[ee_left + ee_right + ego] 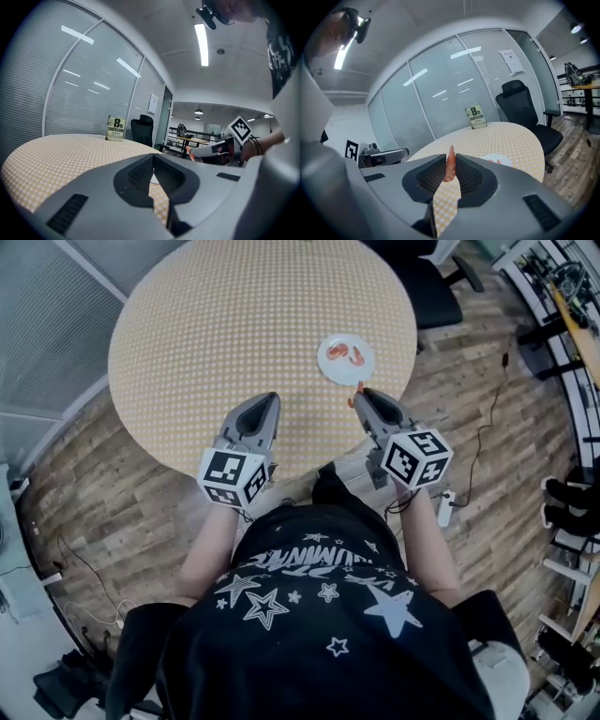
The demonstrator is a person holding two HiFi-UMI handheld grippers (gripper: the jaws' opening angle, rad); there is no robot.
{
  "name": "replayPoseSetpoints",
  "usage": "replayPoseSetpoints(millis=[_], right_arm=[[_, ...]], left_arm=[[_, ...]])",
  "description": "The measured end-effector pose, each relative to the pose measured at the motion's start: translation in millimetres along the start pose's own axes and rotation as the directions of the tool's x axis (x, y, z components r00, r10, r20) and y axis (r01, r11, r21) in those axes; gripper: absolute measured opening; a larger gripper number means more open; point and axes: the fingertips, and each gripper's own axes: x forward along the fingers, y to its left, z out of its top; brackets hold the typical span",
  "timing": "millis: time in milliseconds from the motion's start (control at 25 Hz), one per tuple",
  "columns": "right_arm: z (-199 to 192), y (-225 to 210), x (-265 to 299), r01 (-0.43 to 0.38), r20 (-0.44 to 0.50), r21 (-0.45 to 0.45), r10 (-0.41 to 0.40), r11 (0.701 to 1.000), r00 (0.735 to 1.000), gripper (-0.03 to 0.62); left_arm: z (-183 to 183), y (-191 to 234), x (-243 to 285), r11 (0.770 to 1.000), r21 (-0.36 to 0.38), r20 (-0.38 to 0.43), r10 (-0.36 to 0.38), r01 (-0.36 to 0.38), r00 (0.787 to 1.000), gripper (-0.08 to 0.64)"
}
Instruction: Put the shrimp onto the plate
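Right tool [449,161], jaws clamped on one shrimp [450,168]: slim, orange-pink, slightly curved, tapering to a point. Long axis upright between the pads in the right gripper view, pointed end up and standing clear of the jaw tips. Held over the near edge of the dotted desk [234,324], just short of the white plate [342,372], not touching it. On the plate, two more orange shrimp [356,355]. Left tool [267,404] alongside, jaws together, nothing between.

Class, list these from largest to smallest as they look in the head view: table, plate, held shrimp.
1. table
2. plate
3. held shrimp, partly hidden, clearly smallest
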Motion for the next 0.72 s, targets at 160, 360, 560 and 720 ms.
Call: replayPoseSetpoints(millis=[160, 360, 560, 720], right_arm=[[3, -26, 19, -0.022, -0.034, 0.000, 0.022, 1.000, 0.999, 0.067], [-1, -53, 43, -0.057, -0.096, 0.007, 0.057, 0.998, 0.994, 0.067], [-11, -74, 64, -0.091, -0.164, 0.005, 0.090, 0.996, 0.982, 0.067], [-24, -90, 79, -0.124, -0.238, -0.027, 0.114, 0.992, 0.965, 0.067]], left_arm=[[-4, 2, 24, 1.000, 0.003, -0.023, 0.030, -0.030, 0.999, 0.008], [-9, 15, 51, 0.994, -0.040, -0.041, 0.095, -0.097, 0.995, 0.008], [-19, 24, 72, 0.990, -0.038, -0.076, 0.136, -0.139, 0.988, 0.008], [-34, 25, 86, 0.982, -0.046, -0.123, 0.175, -0.182, 0.977, 0.008]])
